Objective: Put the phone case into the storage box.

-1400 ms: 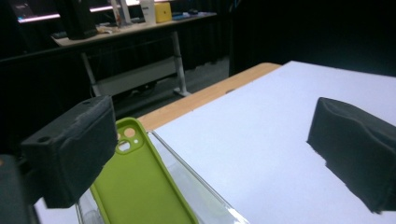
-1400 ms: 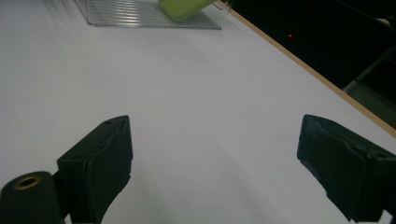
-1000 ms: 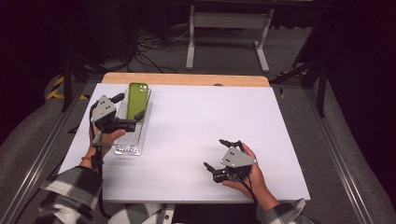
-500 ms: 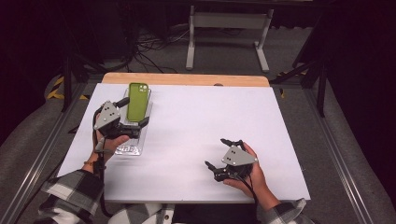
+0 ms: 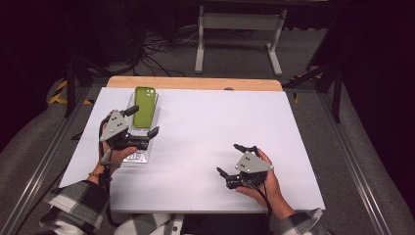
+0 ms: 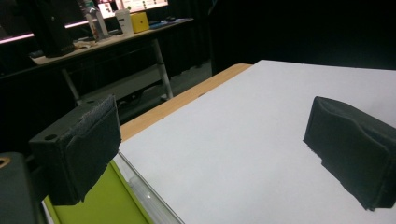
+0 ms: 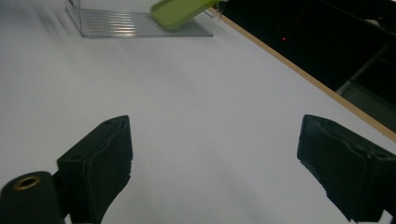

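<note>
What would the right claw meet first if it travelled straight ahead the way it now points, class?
Probably nothing near: the right claw, open, faces bare white table. Farther along that line, toward the far left, lie the clear stand and the green phone case; depth is hard to judge, so it might pass beside them.

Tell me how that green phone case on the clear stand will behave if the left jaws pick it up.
The green phone case looks thin and hollow, so probably light and somewhat flexible when squeezed. It leans on the clear stand rather than lying flat, so a nudge may slide it off. The stand looks light too and might shift with it.
</note>
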`<move>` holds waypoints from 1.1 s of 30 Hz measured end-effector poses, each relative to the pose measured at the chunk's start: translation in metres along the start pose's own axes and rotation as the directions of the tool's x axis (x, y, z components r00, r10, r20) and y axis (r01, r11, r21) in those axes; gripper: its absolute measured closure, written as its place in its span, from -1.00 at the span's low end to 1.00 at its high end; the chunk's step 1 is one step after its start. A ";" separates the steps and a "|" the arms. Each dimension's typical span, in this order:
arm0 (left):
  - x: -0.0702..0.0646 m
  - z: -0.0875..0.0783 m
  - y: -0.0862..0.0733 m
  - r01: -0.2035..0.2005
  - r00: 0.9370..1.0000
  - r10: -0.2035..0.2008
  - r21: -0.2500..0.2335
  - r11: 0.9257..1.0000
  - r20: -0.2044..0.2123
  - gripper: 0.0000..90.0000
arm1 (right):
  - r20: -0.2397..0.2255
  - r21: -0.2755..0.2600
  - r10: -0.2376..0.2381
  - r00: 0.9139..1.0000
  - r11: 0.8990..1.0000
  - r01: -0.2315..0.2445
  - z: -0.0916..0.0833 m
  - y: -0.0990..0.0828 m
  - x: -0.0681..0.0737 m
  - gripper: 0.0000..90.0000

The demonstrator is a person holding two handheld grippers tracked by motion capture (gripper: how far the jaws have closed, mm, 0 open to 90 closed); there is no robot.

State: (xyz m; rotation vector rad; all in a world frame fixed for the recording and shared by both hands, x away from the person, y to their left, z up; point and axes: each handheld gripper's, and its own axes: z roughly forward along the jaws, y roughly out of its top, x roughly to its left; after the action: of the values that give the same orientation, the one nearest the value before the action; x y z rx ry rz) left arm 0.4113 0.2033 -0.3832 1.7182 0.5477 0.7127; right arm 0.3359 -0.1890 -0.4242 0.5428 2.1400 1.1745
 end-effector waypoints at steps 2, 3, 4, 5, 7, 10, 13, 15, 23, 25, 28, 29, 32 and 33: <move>-0.002 0.000 0.000 -0.002 1.000 0.002 -0.002 1.000 0.002 -0.91 | 0.003 -0.001 0.000 1.000 1.000 0.000 -0.001 0.000 -0.001 -0.75; -0.003 0.000 0.000 0.000 1.000 0.000 -0.002 1.000 0.006 -0.90 | 0.004 -0.001 0.001 1.000 1.000 -0.001 -0.001 0.000 -0.001 -0.75; -0.004 -0.001 0.000 -0.002 1.000 0.002 -0.005 1.000 0.004 -0.91 | 0.005 -0.002 0.003 1.000 1.000 -0.003 -0.001 0.000 -0.001 -0.75; -0.004 -0.001 0.000 -0.006 1.000 0.006 -0.007 1.000 0.006 -0.90 | 0.006 -0.002 0.001 1.000 1.000 -0.001 -0.002 0.000 -0.002 -0.75; -0.005 -0.001 0.000 -0.009 1.000 0.009 -0.006 1.000 0.013 -0.90 | 0.009 -0.004 0.003 1.000 1.000 -0.003 -0.002 0.000 -0.002 -0.75; -0.006 0.000 -0.001 -0.006 1.000 0.006 0.003 1.000 0.020 -0.90 | 0.013 -0.005 0.005 1.000 1.000 -0.004 -0.004 0.000 -0.003 -0.75; -0.009 -0.001 -0.001 -0.008 1.000 0.008 0.001 1.000 0.025 -0.90 | 0.018 -0.009 0.008 1.000 1.000 -0.008 -0.005 -0.001 -0.005 -0.75; -0.010 -0.001 -0.001 -0.011 0.999 0.011 0.002 1.000 0.031 -0.90 | 0.021 -0.011 0.012 1.000 1.000 -0.012 -0.006 -0.001 -0.006 -0.75; -0.016 -0.005 0.000 -0.020 0.999 0.020 -0.006 1.000 0.039 -0.90 | 0.035 -0.017 0.017 0.999 1.000 -0.016 -0.009 -0.001 -0.010 -0.75; -0.018 -0.006 0.000 -0.022 0.999 0.022 -0.007 1.000 0.041 -0.90 | 0.036 -0.021 0.015 0.999 1.000 -0.015 -0.010 -0.001 -0.010 -0.75; -0.022 -0.007 -0.001 -0.027 0.999 0.027 -0.005 1.000 0.045 -0.89 | 0.036 -0.024 0.015 0.999 1.000 -0.014 -0.010 -0.001 -0.010 -0.75; -0.022 -0.008 -0.001 -0.032 0.998 0.032 -0.009 0.999 0.046 -0.89 | 0.035 -0.028 0.015 0.999 1.000 -0.014 -0.010 -0.001 -0.010 -0.75; -0.025 -0.009 -0.002 -0.041 0.998 0.041 -0.009 0.999 0.048 -0.90 | 0.034 -0.040 0.015 0.999 0.999 -0.013 -0.012 0.000 -0.010 -0.76; -0.026 -0.010 -0.002 -0.036 0.998 0.036 -0.008 0.999 0.053 -0.90 | 0.037 -0.038 0.012 0.999 0.999 -0.011 -0.012 0.001 -0.010 -0.76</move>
State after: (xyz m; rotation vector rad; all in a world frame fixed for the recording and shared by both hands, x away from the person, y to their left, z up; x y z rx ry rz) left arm 0.3858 0.1924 -0.3880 1.7390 0.4776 0.6919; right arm 0.3348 -0.2021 -0.4155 0.5565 2.0818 1.1998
